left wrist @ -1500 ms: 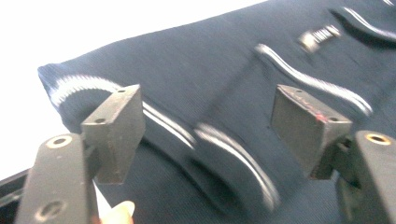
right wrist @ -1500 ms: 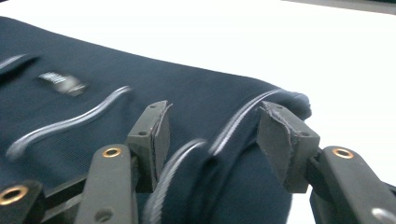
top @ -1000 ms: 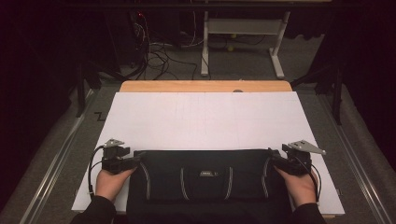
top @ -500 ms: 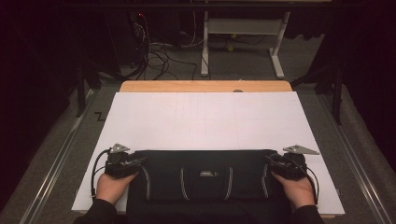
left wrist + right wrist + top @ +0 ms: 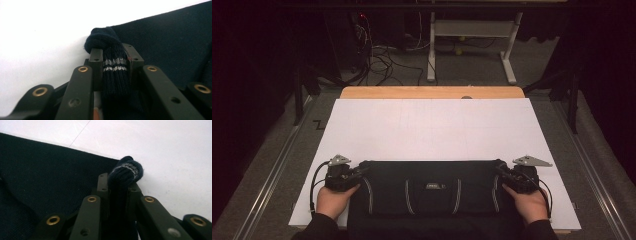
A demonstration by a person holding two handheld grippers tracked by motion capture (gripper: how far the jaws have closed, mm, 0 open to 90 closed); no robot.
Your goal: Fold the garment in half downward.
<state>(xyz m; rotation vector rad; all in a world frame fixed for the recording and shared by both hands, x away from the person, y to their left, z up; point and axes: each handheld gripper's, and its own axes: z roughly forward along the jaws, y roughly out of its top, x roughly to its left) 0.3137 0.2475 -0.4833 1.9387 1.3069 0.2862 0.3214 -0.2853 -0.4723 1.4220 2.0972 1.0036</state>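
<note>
A dark knitted sweater [image 5: 432,192] is lying flat at the near edge of the white table [image 5: 432,130]. The left gripper [image 5: 357,172] is pinching its striped corner [image 5: 113,65], its jaws having just been closing on the fabric. The right gripper [image 5: 503,172] is clamping the opposite corner [image 5: 126,171], its jaws likewise just closing.

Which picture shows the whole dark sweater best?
The high view: the whole sweater lies flat between both grippers. The left gripper view shows a striped knit corner pinched in its jaws; the right gripper view shows the other pinched corner.
</note>
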